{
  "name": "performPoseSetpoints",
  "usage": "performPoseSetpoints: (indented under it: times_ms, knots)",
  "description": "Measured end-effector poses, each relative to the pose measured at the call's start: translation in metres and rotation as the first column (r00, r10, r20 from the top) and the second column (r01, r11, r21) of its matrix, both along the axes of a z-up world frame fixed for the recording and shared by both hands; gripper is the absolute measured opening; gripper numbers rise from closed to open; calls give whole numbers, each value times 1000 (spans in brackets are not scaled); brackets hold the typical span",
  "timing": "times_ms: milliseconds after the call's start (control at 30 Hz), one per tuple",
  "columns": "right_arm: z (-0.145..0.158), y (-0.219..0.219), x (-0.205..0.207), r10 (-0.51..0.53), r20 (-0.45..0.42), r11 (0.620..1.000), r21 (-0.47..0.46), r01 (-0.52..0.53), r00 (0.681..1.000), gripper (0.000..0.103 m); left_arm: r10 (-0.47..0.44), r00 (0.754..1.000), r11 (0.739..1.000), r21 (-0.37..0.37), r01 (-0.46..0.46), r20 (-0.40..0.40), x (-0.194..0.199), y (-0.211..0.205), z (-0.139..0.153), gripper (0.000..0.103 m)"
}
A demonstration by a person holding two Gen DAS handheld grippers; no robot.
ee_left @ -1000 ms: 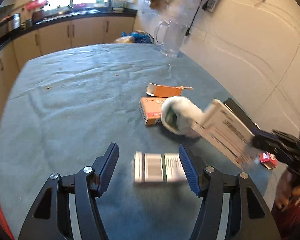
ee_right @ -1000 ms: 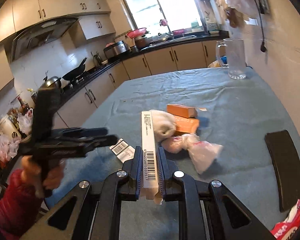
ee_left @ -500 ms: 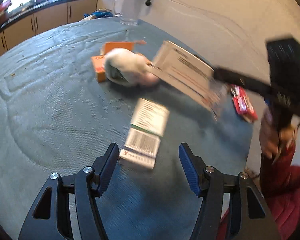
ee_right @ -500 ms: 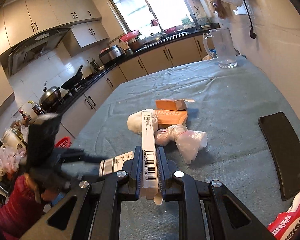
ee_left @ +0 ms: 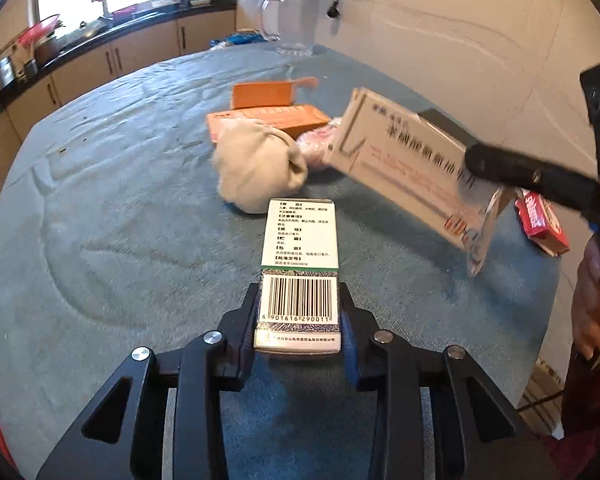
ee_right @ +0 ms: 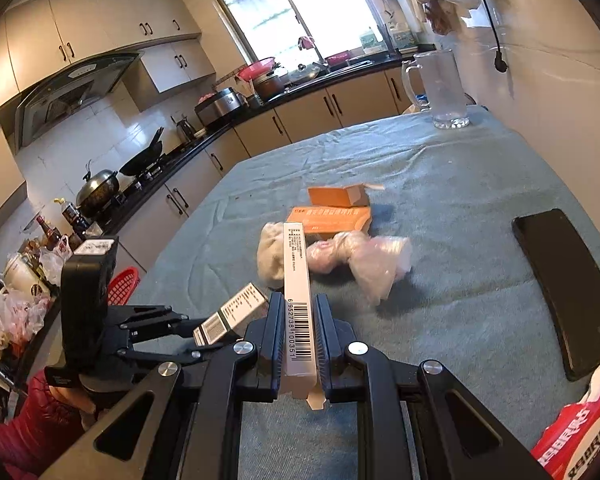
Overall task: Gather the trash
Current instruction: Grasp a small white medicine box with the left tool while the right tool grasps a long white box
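A small white and green box (ee_left: pixel 300 248) with a barcode sits between the fingers of my left gripper (ee_left: pixel 300 304). Its jaws are closing and both pads press on the box's sides, just above the blue-grey tablecloth (ee_left: pixel 100 220). The right wrist view shows the same box (ee_right: pixel 228 312) in the left gripper (ee_right: pixel 198 330) at lower left. My right gripper (ee_right: pixel 298 320) is shut on a long flat white box (ee_right: pixel 296 264) held on edge; that white box (ee_left: pixel 404 160) hangs tilted at the right of the left wrist view.
Mid-table lie a beige cloth wad (ee_left: pixel 256 168), two orange boxes (ee_left: pixel 268 118), and a crumpled plastic bag (ee_right: pixel 356 256). A red packet (ee_left: pixel 540 220) and a black flat pad (ee_right: pixel 560 288) lie at the right edge. A glass jug (ee_right: pixel 444 88) stands at the far end, a red basket (ee_right: pixel 122 286) beyond the left edge.
My left gripper came down over the small box and its fingers closed in from wide open onto the box's sides. The right gripper kept its hold on the flat white box.
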State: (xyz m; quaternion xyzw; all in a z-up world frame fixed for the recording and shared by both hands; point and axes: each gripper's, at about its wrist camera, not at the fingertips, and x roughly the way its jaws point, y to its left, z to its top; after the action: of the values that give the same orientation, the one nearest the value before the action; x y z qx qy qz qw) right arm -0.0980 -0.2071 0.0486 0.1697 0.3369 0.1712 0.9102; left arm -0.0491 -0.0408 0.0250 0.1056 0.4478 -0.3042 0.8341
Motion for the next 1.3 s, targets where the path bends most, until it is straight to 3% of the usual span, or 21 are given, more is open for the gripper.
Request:
performPoseSetpoints:
  times_ms: [167,367,633,800,1300]
  knots:
    - [-6,19,2,39,-17,999,-19,-40,999,16,39,998,999,-24,-37,50,-14,18,11,34]
    - [-16,46,5,85,-56,990,-104,-91,995,17,78,996,996,-48,-76,51,-17,37,15,34]
    - [-23,67,4,96,-91,969,-219,-114,991,22,92,994,994,-70,-88,54,-20,45,12,34]
    - [-20,71,2,84,-77,964,-246,-101,993,18,112,990,992,-73,-106,81,-26,51,14,34]
    - [7,79,-5,123,1,990,-77,-122,992,15,219,956,975,-94,-204,195,-47,82,36,34]
